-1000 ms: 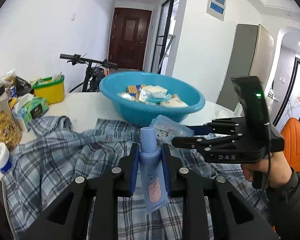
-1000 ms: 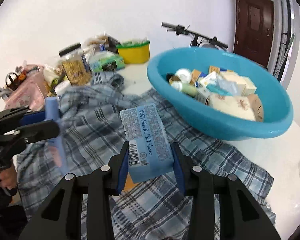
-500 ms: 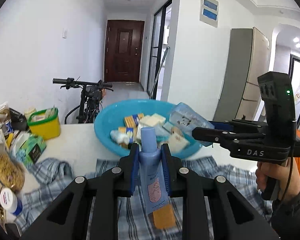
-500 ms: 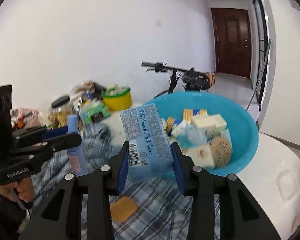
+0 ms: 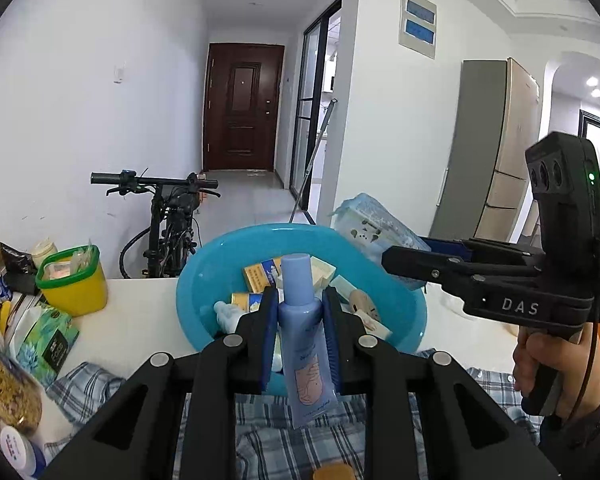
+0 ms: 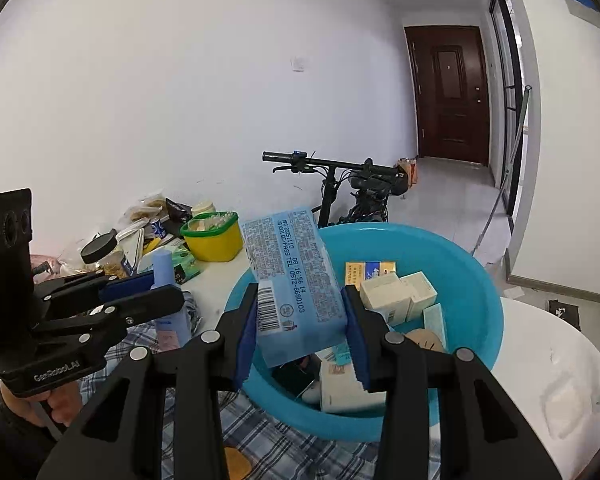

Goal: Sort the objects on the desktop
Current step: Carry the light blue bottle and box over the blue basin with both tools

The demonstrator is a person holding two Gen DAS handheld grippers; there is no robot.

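My left gripper (image 5: 299, 312) is shut on a lavender-blue tube (image 5: 302, 340), cap up, held above the near edge of the blue basin (image 5: 196, 280). It also shows in the right wrist view (image 6: 140, 300) at the left. My right gripper (image 6: 300, 320) is shut on a light-blue tissue pack (image 6: 292, 272), held over the basin's (image 6: 484, 300) near left rim. The right gripper (image 5: 392, 258) and pack (image 5: 374, 224) show at the right of the left wrist view. The basin holds several small boxes and packets (image 6: 396, 292).
A plaid cloth (image 5: 284, 440) covers the white table (image 6: 548, 360) in front of the basin. A yellow tub with green rim (image 5: 72, 280), a tissue packet (image 5: 46, 336), jars and snack bags crowd the left. A bicycle (image 5: 168, 208) stands behind. A small orange disc (image 6: 236, 464) lies on the cloth.
Both grippers have risen and moved forward with their loads, from low over the cloth to above the basin's near rim. The basin now sits closer beneath them.
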